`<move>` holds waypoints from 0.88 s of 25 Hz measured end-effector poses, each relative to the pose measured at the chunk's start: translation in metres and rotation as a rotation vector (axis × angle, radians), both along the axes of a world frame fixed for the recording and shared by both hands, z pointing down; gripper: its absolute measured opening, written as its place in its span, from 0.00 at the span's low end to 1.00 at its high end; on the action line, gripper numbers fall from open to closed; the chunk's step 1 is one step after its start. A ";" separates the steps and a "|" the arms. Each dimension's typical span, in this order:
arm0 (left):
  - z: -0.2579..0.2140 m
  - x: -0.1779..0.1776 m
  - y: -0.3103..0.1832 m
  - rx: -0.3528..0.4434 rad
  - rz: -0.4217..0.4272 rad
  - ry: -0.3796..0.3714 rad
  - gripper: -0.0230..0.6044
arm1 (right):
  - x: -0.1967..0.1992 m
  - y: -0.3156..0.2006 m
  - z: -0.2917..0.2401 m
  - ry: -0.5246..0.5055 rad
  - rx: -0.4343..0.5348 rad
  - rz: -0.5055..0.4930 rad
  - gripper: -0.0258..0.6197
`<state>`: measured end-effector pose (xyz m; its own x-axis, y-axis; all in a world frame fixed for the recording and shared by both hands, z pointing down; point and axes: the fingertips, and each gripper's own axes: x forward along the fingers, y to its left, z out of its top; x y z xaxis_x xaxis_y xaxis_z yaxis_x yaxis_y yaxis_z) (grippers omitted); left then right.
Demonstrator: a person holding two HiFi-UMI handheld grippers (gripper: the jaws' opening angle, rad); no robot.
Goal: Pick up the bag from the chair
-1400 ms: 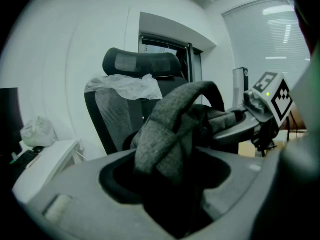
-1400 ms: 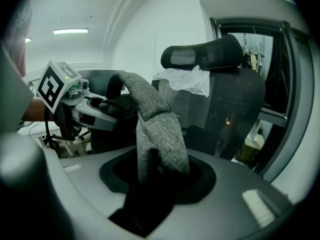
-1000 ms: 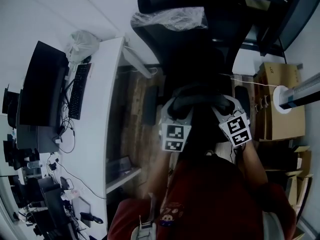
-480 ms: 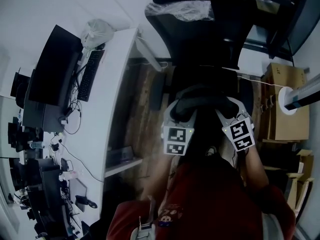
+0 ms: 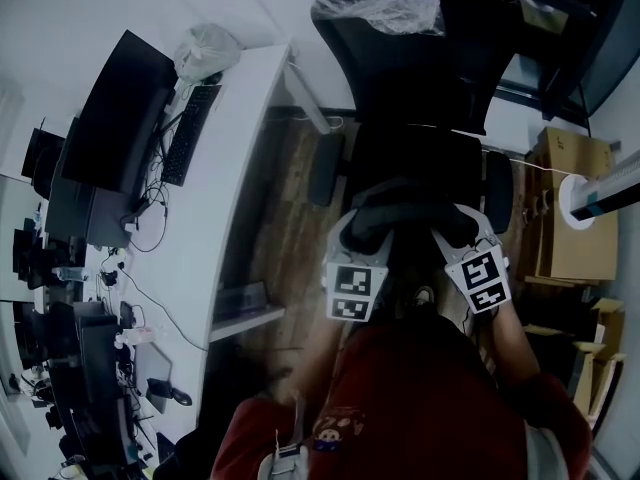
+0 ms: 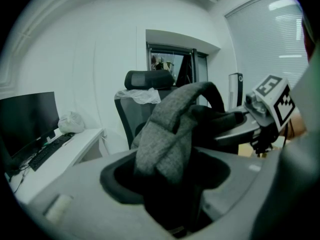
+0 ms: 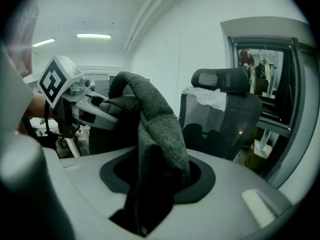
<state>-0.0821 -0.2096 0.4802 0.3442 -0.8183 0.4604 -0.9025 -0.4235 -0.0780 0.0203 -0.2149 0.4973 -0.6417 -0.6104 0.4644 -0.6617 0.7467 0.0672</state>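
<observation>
A dark grey fabric bag (image 5: 405,206) hangs between my two grippers, lifted off the black office chair (image 5: 420,88) and close to the person's body. My left gripper (image 5: 352,230) is shut on the bag's left grey strap (image 6: 165,134). My right gripper (image 5: 462,226) is shut on the right strap (image 7: 157,134). In each gripper view the folded fabric fills the gap between the jaws and hides the pads. The chair's seat (image 5: 425,158) shows bare just beyond the bag. The right gripper (image 6: 270,101) shows in the left gripper view, the left gripper (image 7: 65,89) in the right gripper view.
A white desk (image 5: 215,198) at left carries a monitor (image 5: 120,118), a keyboard (image 5: 190,133) and a white plastic bag (image 5: 205,50). Clear plastic (image 5: 380,10) drapes the chair's headrest. A cardboard box (image 5: 570,203) stands at right. Wooden floor (image 5: 290,218) lies between desk and chair.
Both grippers have carried the bag back from the chair toward the person and a little up. More of the seat shows now. Both grips are unchanged.
</observation>
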 end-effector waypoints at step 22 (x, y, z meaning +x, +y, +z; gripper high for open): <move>-0.074 -0.076 0.031 0.181 0.068 0.013 0.44 | -0.077 0.029 -0.072 -0.009 0.140 0.059 0.29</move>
<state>-0.1582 -0.1785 0.4061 0.4062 -0.8623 0.3024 -0.8740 -0.4632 -0.1469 -0.0565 -0.1854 0.4255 -0.6066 -0.7056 0.3663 -0.7053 0.6902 0.1616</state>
